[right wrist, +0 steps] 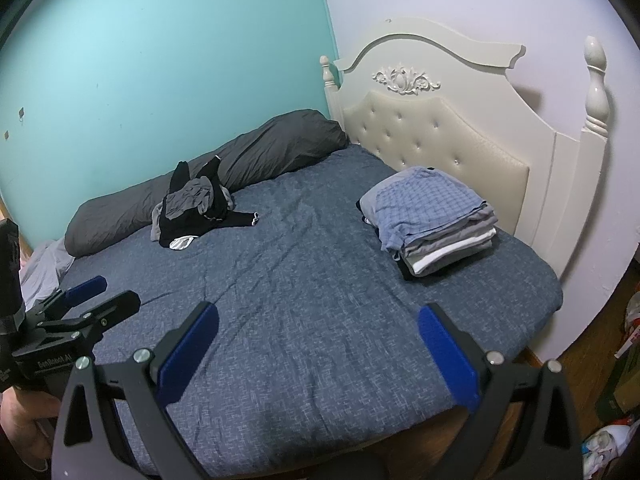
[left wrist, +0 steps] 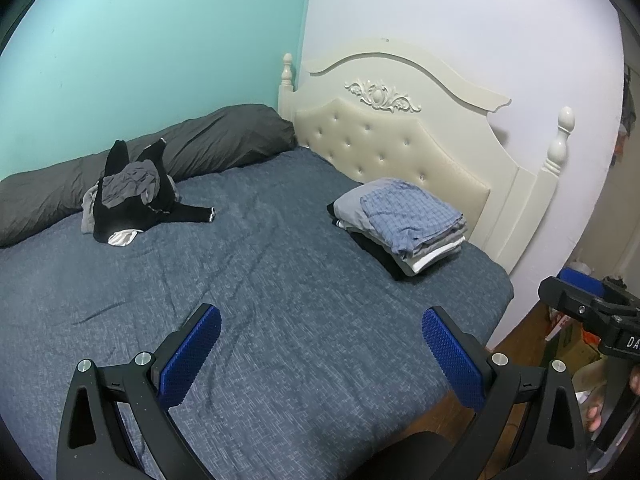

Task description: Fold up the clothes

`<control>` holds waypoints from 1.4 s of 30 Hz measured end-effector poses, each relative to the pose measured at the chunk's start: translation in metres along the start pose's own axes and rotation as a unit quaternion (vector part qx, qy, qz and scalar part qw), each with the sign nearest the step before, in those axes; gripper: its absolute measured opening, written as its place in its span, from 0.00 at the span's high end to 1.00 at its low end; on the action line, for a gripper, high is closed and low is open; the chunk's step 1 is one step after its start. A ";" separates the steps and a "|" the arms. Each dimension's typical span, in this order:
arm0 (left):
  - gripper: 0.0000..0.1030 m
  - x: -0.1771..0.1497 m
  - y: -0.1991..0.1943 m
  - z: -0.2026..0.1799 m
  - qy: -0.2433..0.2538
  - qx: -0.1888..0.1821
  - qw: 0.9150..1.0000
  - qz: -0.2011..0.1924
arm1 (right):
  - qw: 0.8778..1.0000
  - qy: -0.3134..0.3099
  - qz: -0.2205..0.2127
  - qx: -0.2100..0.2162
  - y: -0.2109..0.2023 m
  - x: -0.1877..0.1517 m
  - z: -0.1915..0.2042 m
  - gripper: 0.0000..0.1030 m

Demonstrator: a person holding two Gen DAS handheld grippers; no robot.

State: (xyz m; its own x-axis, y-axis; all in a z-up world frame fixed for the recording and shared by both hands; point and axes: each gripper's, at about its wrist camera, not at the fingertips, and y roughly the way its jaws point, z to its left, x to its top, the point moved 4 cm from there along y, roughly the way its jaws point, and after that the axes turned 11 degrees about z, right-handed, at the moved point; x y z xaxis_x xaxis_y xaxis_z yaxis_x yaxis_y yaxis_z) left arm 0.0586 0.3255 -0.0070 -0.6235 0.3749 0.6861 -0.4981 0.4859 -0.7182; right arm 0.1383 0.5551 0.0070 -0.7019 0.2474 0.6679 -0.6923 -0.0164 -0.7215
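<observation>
A heap of unfolded clothes (left wrist: 132,200), black and grey with a white bit, lies at the far left of the bed against a long pillow; it also shows in the right wrist view (right wrist: 196,210). A stack of folded clothes (left wrist: 404,224) topped by blue checked cloth sits near the headboard, also in the right wrist view (right wrist: 430,220). My left gripper (left wrist: 320,332) is open and empty above the bed's near edge. My right gripper (right wrist: 318,332) is open and empty above the same edge. Each gripper shows at the side of the other's view.
The bed has a blue-grey cover (left wrist: 260,280). A long grey pillow (left wrist: 188,148) lies along the teal wall. A cream tufted headboard (left wrist: 384,140) stands at the back right. Boxes and clutter (right wrist: 616,392) sit on the wooden floor to the right.
</observation>
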 end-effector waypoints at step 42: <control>0.00 0.002 -0.001 -0.001 0.005 0.008 1.000 -0.004 | 1.000 0.003 -0.001 0.000 -0.002 -0.003 -0.004 0.02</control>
State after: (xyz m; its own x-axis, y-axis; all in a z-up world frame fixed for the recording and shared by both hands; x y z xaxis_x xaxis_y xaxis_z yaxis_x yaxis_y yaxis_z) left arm 0.0591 0.3266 -0.0046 -0.6136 0.3792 0.6926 -0.5126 0.4758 -0.7147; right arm 0.1422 0.5583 0.0054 -0.6996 0.2532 0.6682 -0.6937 -0.0163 -0.7201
